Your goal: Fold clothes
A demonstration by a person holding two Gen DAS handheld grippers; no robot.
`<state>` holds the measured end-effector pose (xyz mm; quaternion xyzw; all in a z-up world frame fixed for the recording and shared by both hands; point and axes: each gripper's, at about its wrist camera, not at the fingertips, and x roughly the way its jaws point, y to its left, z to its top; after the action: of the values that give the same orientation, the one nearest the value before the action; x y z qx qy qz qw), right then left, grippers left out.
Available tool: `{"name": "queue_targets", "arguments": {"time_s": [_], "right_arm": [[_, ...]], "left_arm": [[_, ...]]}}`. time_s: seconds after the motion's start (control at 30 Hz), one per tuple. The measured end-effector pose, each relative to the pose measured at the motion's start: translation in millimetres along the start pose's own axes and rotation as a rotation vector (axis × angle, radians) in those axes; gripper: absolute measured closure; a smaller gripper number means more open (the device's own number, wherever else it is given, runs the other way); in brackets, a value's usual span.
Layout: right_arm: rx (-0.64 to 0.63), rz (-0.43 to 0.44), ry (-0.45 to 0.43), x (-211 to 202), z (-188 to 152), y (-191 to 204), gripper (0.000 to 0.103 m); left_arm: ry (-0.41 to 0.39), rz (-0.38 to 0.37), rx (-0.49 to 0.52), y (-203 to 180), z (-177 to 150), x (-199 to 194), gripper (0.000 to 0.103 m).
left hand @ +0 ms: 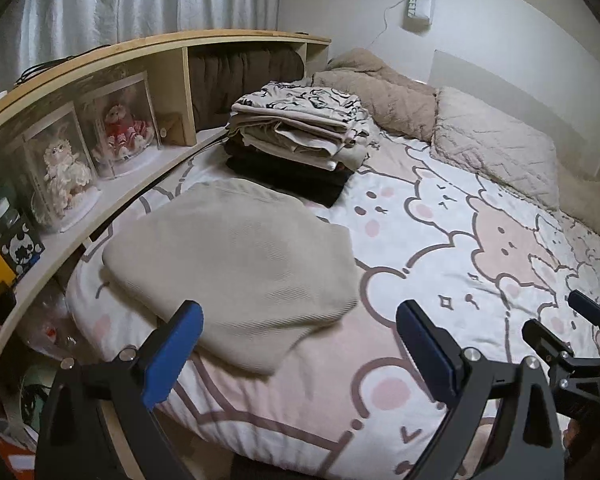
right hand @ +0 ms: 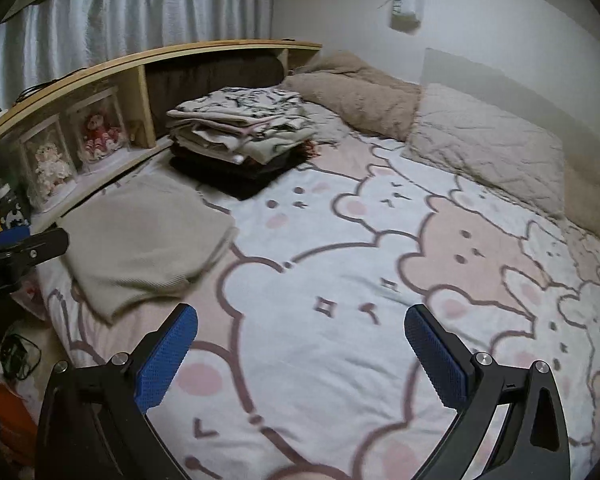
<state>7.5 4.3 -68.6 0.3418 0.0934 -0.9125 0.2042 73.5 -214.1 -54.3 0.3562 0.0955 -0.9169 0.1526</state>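
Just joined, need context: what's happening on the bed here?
A person is folding clothes with a handheld gripper in each hand. Both the left gripper and the right gripper are open and empty, hovering above the bed cover. A beige garment lies folded on the bed near the shelf side, touched by neither gripper. Behind it sits a stack of folded clothes. No unfolded clothes are in view.
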Motion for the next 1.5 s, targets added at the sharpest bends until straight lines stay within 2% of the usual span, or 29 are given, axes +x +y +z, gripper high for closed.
{"name": "queue_targets", "arguments": {"time_s": [0.13, 0.37, 0.7, 1.0, 1.5], "right_arm": [[0.024, 0.004, -0.010, -13.1, -7.3, -16.5, 0.000], [0.065, -0.052, -0.033, -35.6, -23.0, -52.0, 0.000], [0.097, -0.113, -0.030, -58.8, -44.2, -86.9, 0.000], [0.095, -0.127, -0.040, -71.9, -51.9, -101.1, 0.000], [0.105, -0.169, -0.031, -81.2, -63.1, -119.1, 0.000]], "left_arm": [[-0.017, -0.003, -0.002, -12.6, -6.6, -9.9, 0.005], [-0.037, -0.004, -0.006, -27.2, -16.4, -25.4, 0.005], [-0.012, -0.032, 0.002, -36.8, -29.1, -32.5, 0.005], [-0.026, 0.000, 0.012, -42.2, -36.1, -34.5, 0.005], [-0.026, -0.011, 0.045, -57.0, -39.7, -37.6, 0.005]]}}
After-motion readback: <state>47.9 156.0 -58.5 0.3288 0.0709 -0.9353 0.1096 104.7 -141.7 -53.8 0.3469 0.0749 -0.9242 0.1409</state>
